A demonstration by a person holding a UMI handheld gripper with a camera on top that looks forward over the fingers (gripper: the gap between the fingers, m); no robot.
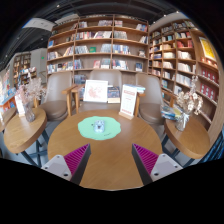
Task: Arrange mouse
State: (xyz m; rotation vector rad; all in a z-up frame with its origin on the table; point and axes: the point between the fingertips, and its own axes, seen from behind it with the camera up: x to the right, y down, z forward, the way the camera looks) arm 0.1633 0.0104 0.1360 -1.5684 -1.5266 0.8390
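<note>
1. The tool (110, 160) hangs wide open over the round desk (110, 170), holding nothing.
2. A small pale mouse (99, 127) sits on the green mat (99, 128), beyond the fingers.
3. Risk: a skewed approach could nudge it off the mat.

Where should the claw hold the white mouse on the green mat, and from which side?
Probably its two sides, at mid-length, from above: the mouse lies low and flat on the green mat, ahead of the open claw. Which way it points is too small to tell.
</note>
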